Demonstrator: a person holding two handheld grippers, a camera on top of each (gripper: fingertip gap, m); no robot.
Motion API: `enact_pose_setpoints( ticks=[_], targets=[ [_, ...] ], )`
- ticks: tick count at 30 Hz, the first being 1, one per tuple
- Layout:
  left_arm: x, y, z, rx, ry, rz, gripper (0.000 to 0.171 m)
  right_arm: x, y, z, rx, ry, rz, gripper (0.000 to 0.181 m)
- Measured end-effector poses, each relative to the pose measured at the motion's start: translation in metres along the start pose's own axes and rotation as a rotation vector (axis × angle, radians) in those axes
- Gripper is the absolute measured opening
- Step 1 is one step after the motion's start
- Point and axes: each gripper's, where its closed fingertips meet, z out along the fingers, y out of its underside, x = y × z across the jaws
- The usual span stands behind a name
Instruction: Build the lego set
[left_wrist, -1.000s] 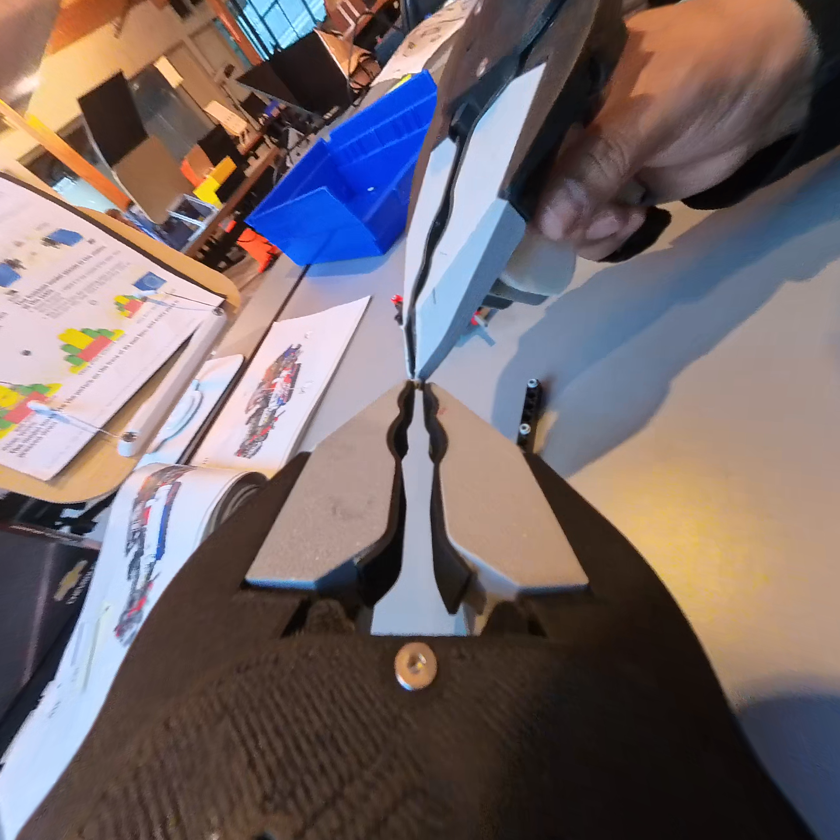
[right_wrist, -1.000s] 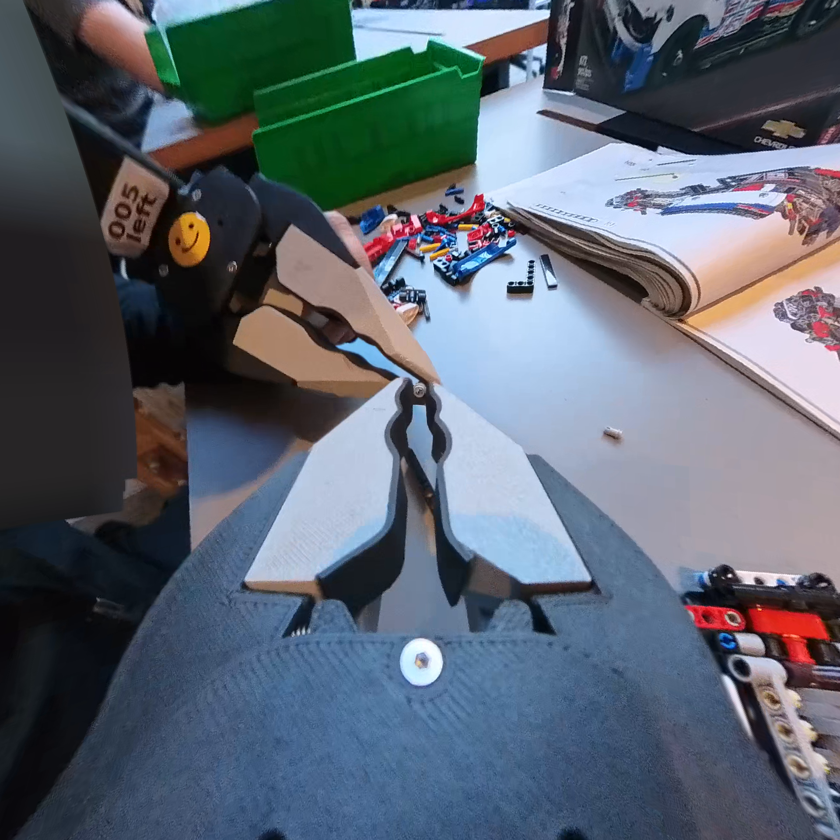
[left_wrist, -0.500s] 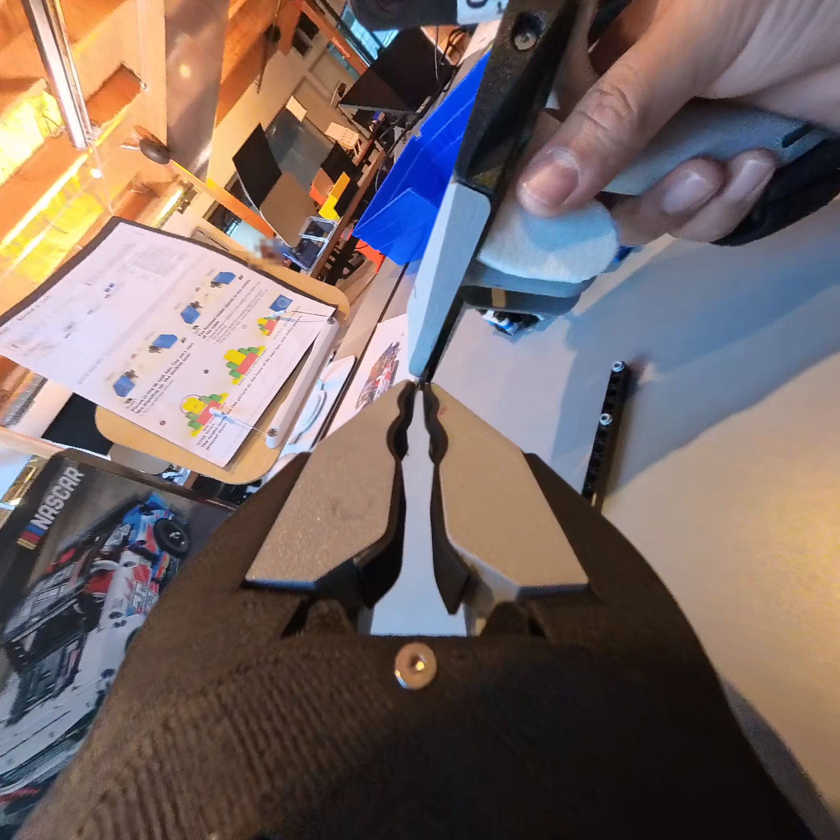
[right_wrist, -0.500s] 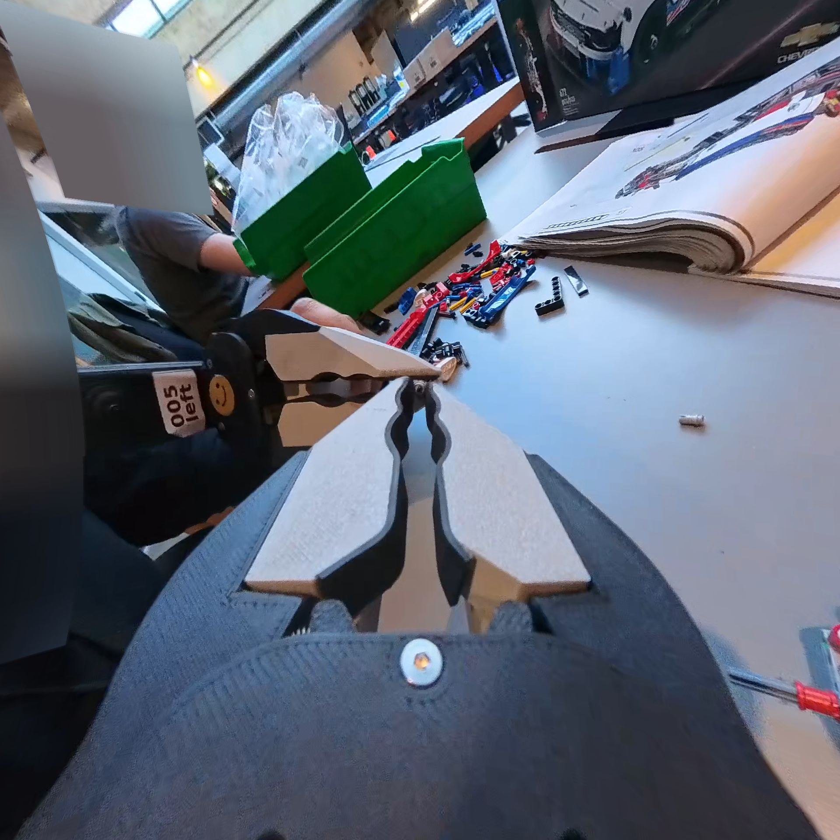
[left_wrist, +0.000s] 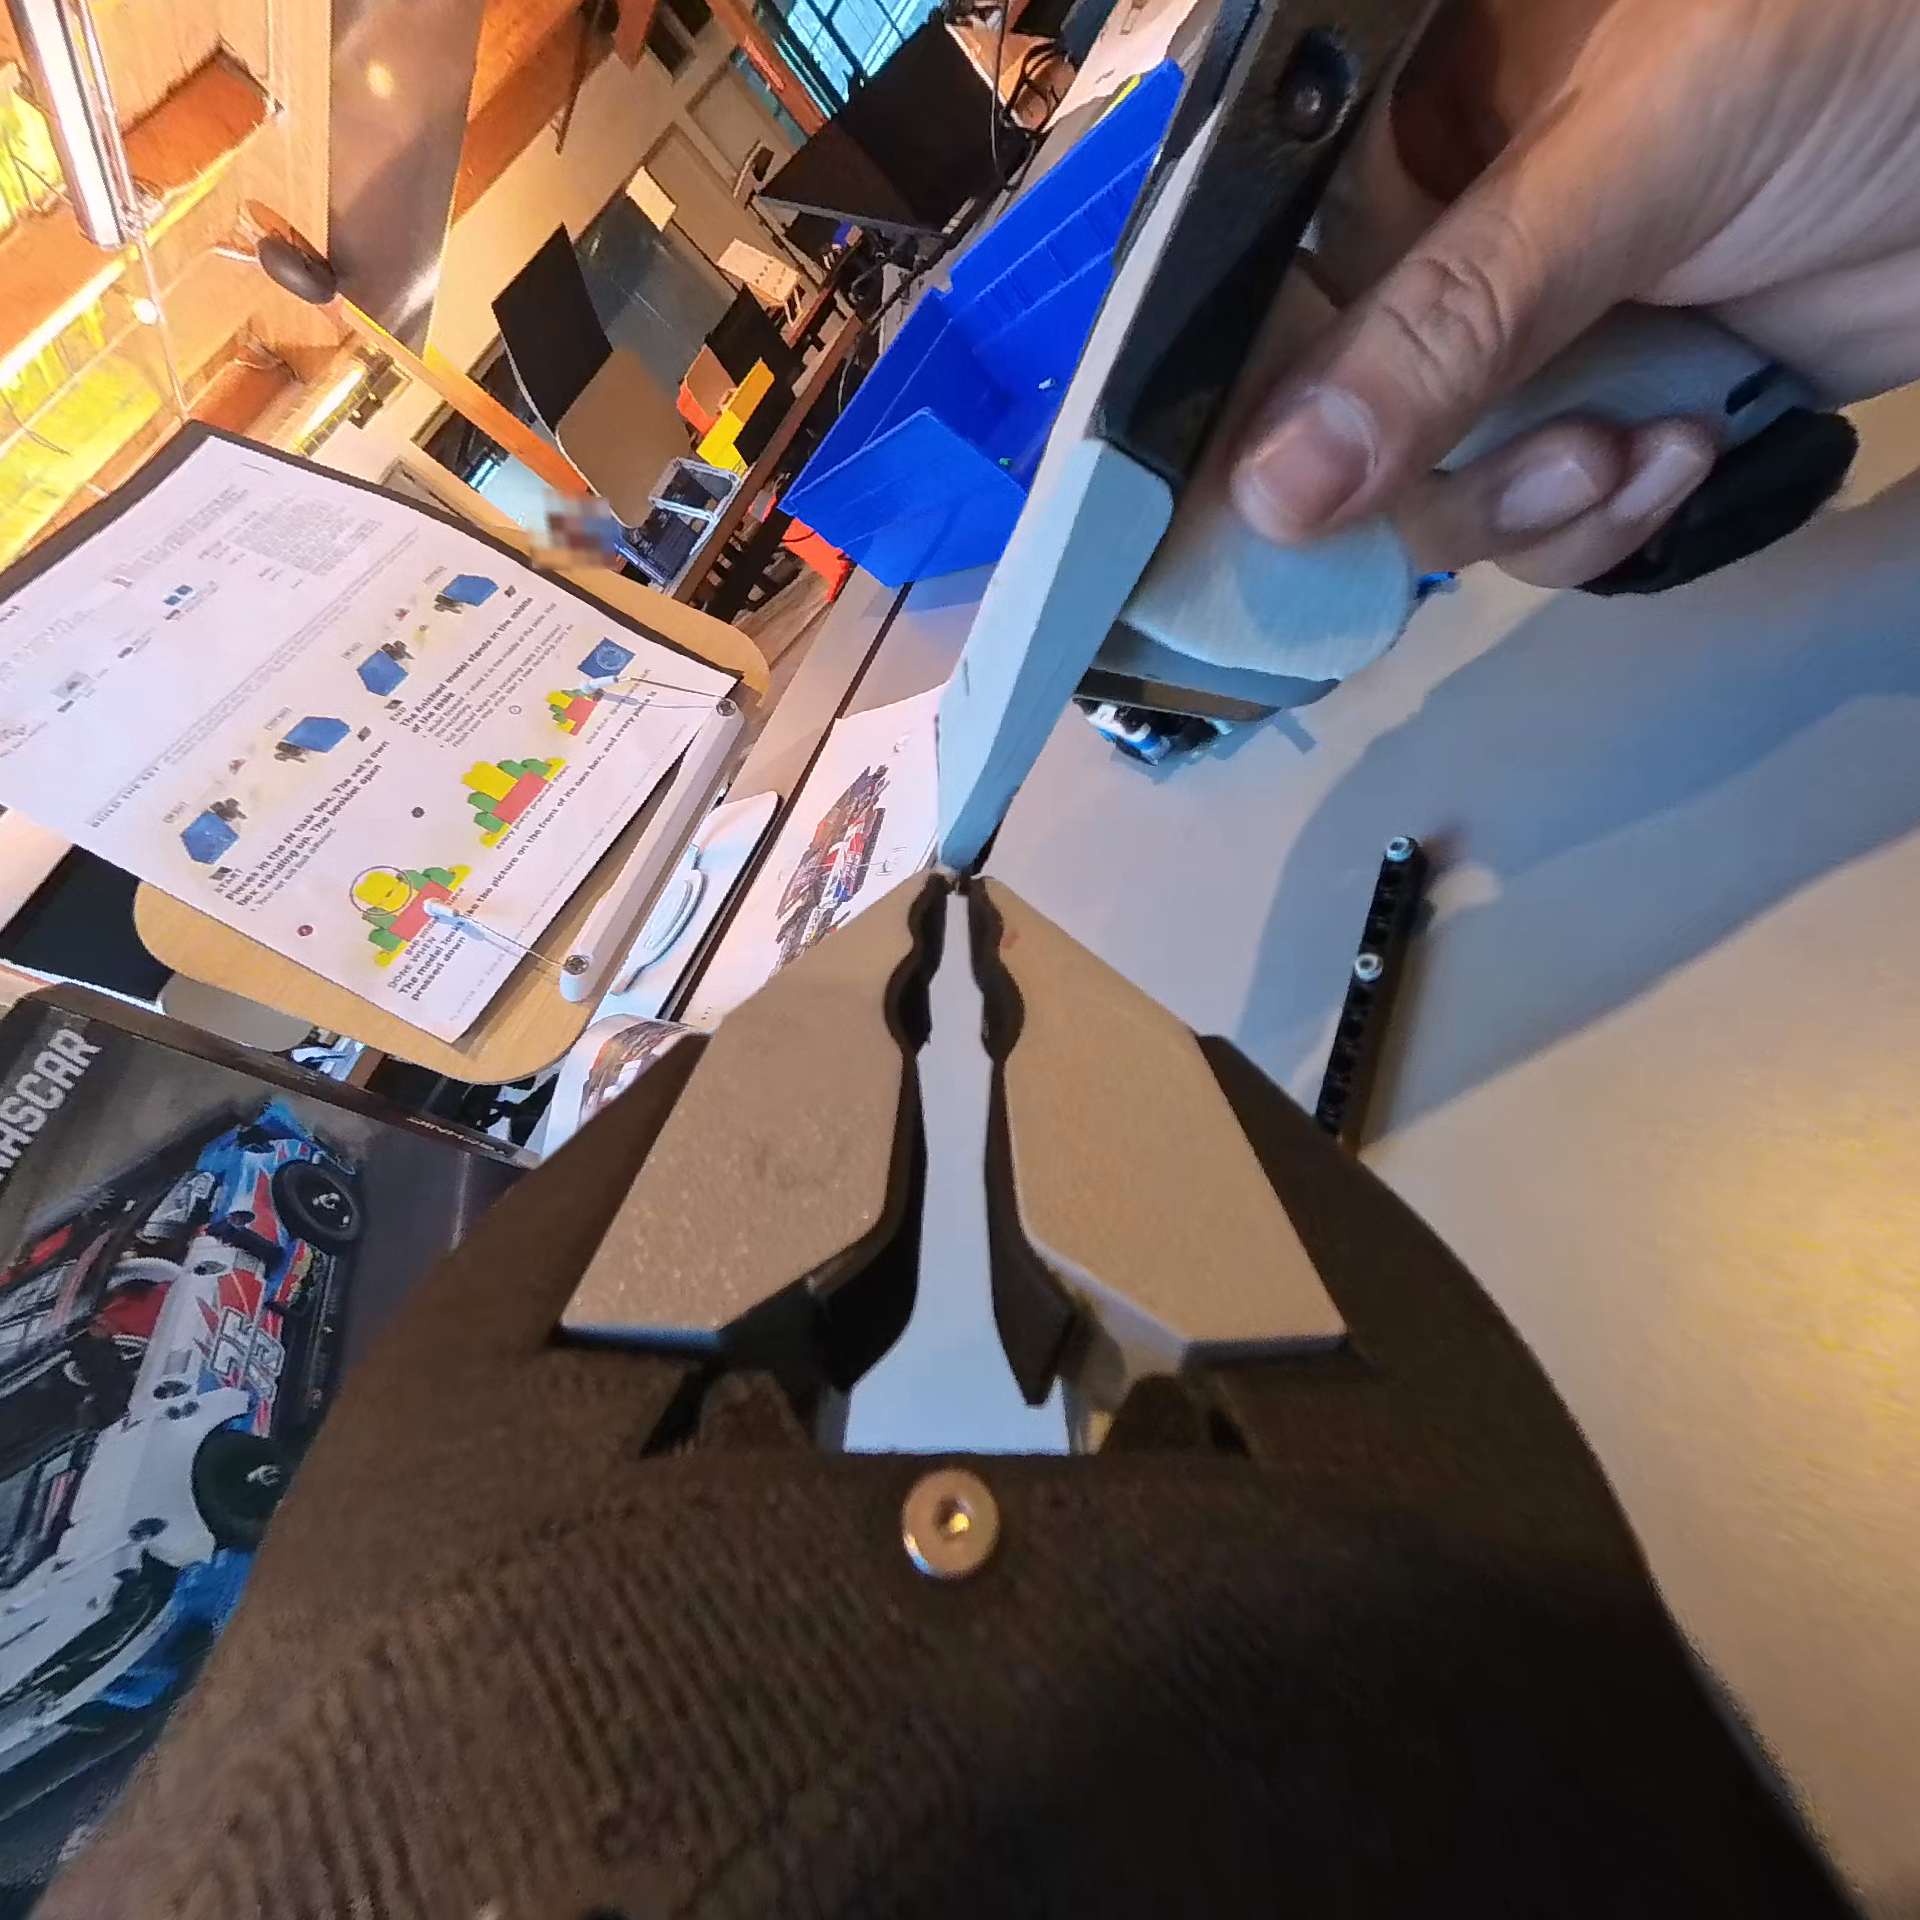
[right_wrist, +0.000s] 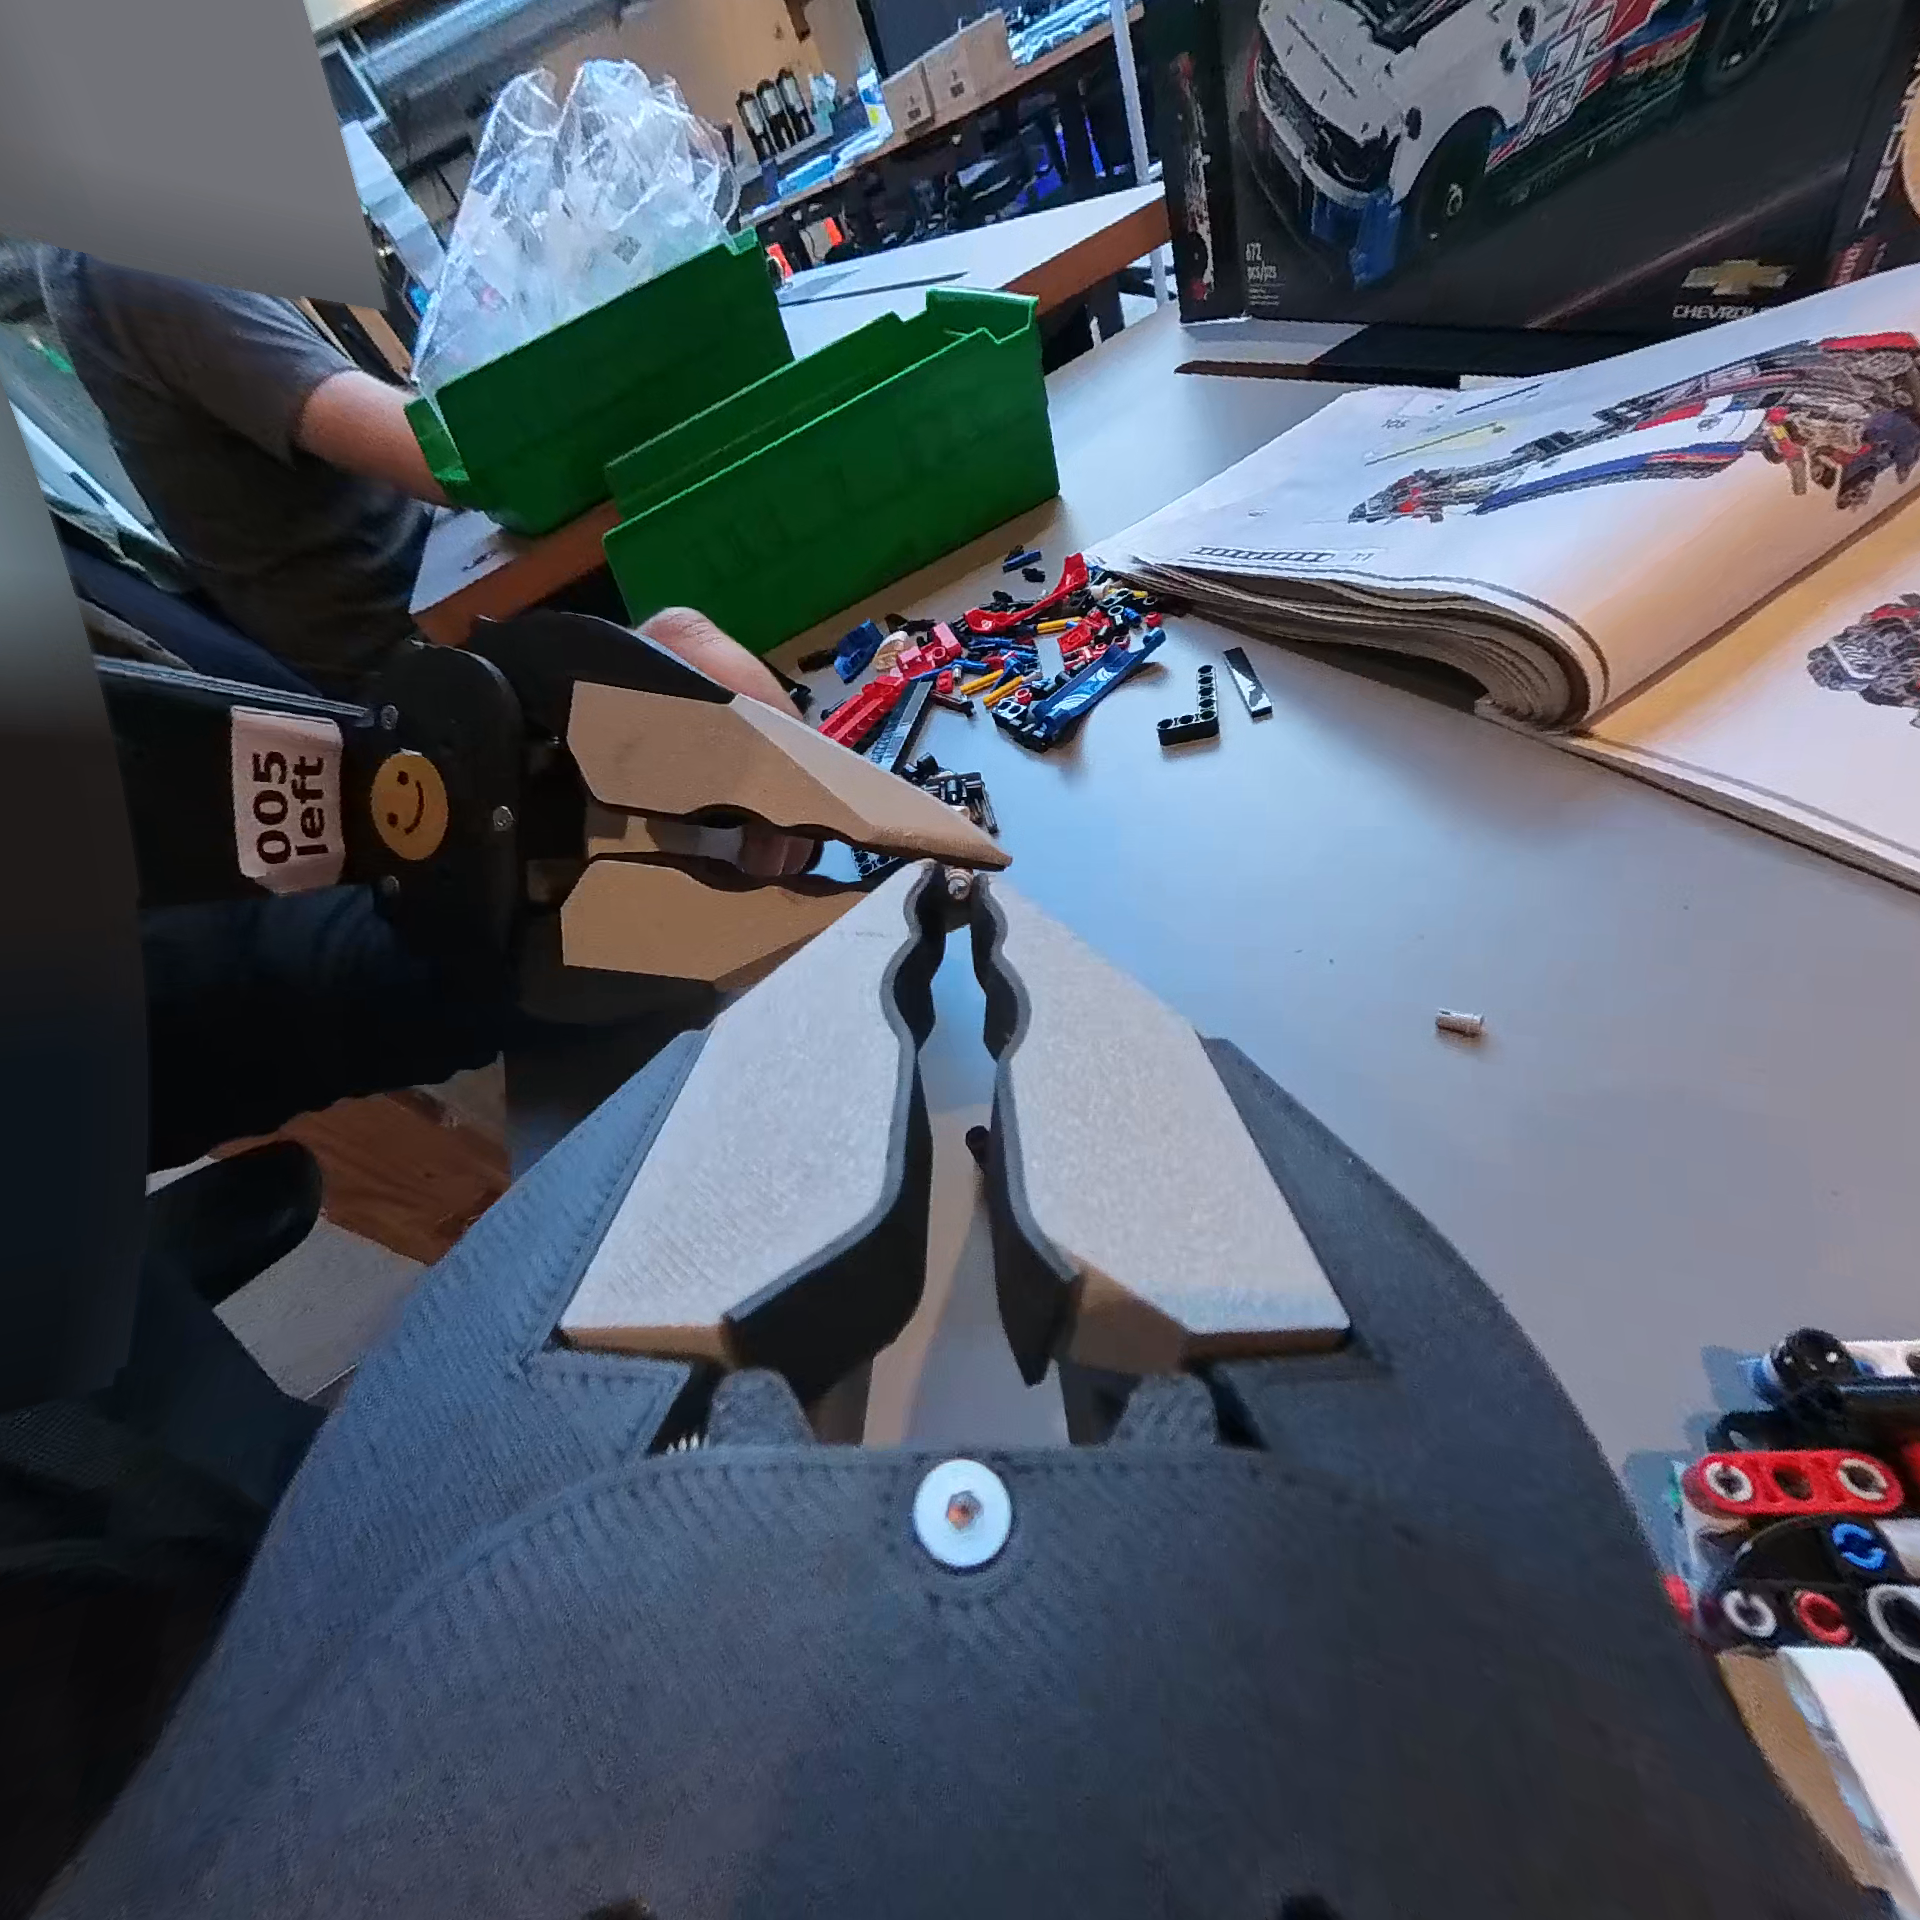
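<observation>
My left gripper (left_wrist: 957, 883) and right gripper (right_wrist: 954, 883) meet tip to tip above the grey table (right_wrist: 1455, 1195). A small grey pin (right_wrist: 959, 885) sits at the meeting point, pinched between the right gripper's tips. The left gripper's tips are closed against the same spot; its hold on the pin is mostly hidden. In the left wrist view the right gripper (left_wrist: 964, 860) comes down from above, held by a hand (left_wrist: 1558, 312). In the right wrist view the left gripper (right_wrist: 992, 860) comes in from the left. A partly built model (right_wrist: 1808, 1507) lies at the lower right.
A pile of loose parts (right_wrist: 1018, 665), a black L-beam (right_wrist: 1190, 712) and a loose grey pin (right_wrist: 1460, 1023) lie on the table. Two green bins (right_wrist: 831, 499), an open manual (right_wrist: 1558, 540) and the set's box (right_wrist: 1507, 156) stand behind. A long black beam (left_wrist: 1366, 987) and blue bin (left_wrist: 966, 416) show too. Less than 4 cm separates the two grippers' tips.
Both grippers have stayed tip to tip on the small pin while tilting and rolling together; the left wrist view now takes in the box, and the right wrist view has levelled back toward the table.
</observation>
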Motion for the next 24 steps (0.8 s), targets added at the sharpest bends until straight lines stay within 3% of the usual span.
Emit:
enact_pose_setpoints(
  ticks=[4,6,9,13,17,21,24],
  targets=[
    [0.005,0.002,0.004,0.002,0.044,-0.078,0.001,0.004,0.003,-0.001,-0.043,0.007,-0.035,0.002],
    [0.011,0.004,0.004,0.009,0.104,-0.136,0.013,0.008,0.006,-0.003,-0.081,0.017,-0.068,0.002],
    [0.031,0.016,0.005,-0.028,0.267,-0.201,0.020,0.019,0.016,-0.010,-0.192,0.051,-0.129,0.002],
    [0.062,0.037,-0.001,-0.151,0.532,-0.329,0.028,0.031,0.052,-0.016,-0.447,0.062,-0.202,0.002],
    [0.074,0.046,-0.007,-0.218,0.666,-0.447,0.023,0.033,0.077,-0.018,-0.610,0.046,-0.287,0.002],
    [0.081,0.055,-0.008,-0.271,0.695,-0.413,0.022,0.025,0.085,-0.016,-0.673,-0.005,-0.344,0.002],
    [0.085,0.056,-0.008,-0.288,0.725,-0.416,0.012,0.021,0.088,-0.015,-0.705,-0.025,-0.391,0.002]
  ],
)
